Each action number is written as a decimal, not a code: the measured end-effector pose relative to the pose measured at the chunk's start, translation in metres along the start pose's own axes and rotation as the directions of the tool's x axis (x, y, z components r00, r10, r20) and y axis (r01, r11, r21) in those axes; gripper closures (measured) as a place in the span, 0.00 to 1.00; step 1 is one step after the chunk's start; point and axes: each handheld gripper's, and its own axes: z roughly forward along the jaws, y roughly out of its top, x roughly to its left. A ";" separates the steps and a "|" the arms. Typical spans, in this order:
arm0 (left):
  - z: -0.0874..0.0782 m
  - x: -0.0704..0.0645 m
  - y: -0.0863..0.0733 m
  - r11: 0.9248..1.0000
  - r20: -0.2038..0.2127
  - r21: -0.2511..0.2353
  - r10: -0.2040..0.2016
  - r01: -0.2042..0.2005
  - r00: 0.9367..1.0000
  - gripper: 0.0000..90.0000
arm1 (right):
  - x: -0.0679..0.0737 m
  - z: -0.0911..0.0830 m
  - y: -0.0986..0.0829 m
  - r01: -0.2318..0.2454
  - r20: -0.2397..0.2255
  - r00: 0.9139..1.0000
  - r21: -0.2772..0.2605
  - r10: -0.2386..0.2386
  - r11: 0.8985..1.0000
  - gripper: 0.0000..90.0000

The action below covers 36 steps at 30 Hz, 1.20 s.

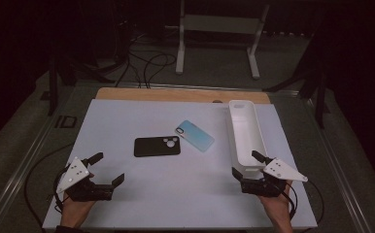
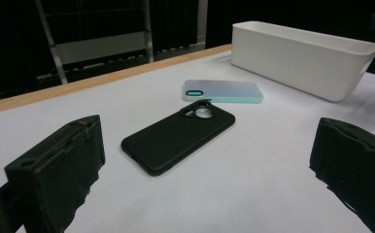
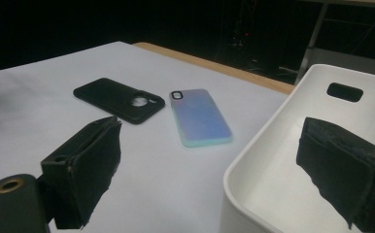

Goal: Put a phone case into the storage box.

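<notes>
Two phone cases lie on the table: one black phone case [image 1: 157, 146] and one pale blue phone case [image 1: 195, 135]. There is one white bin [image 1: 246, 136]. Two grippers are held, one left gripper [image 1: 108, 168] and one right gripper [image 1: 244, 163].

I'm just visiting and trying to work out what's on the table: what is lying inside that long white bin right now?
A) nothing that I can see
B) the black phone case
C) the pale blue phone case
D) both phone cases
A: the white bin shows a bare inside in the high view and the right gripper view, while the black phone case and the pale blue phone case lie on the white table top beside it.
</notes>
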 end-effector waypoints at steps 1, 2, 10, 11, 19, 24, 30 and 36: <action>0.000 0.000 0.000 1.000 -0.001 0.000 -0.001 0.001 1.000 0.00 | 0.000 0.000 0.000 -0.002 0.001 1.000 0.000 0.002 1.000 0.10; 0.000 0.000 0.000 1.000 -0.001 0.000 -0.001 0.001 1.000 0.00 | -0.001 0.000 0.000 -0.005 0.004 1.000 0.002 0.005 1.000 0.10; -0.001 0.000 0.000 1.000 -0.015 -0.007 0.000 0.000 1.000 0.00 | 0.001 0.002 0.001 -0.009 0.008 1.000 0.016 0.009 1.000 0.08; -0.001 0.000 0.000 1.000 -0.017 -0.008 0.000 0.000 1.000 0.00 | 0.002 0.003 0.002 -0.007 0.008 1.000 0.018 0.007 1.000 0.08; -0.001 0.002 0.000 1.000 -0.036 -0.008 -0.003 0.003 0.999 0.00 | 0.001 0.007 0.011 -0.027 0.004 1.000 0.025 0.027 0.999 0.08; -0.001 0.003 -0.001 1.000 -0.045 -0.008 -0.003 0.002 0.999 0.00 | 0.001 0.013 0.020 -0.027 -0.007 1.000 0.027 0.027 0.999 0.08; -0.001 0.002 -0.001 1.000 -0.047 0.003 0.004 -0.004 0.999 0.00 | 0.004 0.025 0.041 0.004 -0.025 1.000 0.024 -0.003 1.000 0.08; -0.001 0.001 -0.001 1.000 -0.046 0.005 0.006 -0.006 0.999 0.00 | 0.006 0.041 0.058 0.014 -0.033 0.999 0.045 -0.013 0.999 0.08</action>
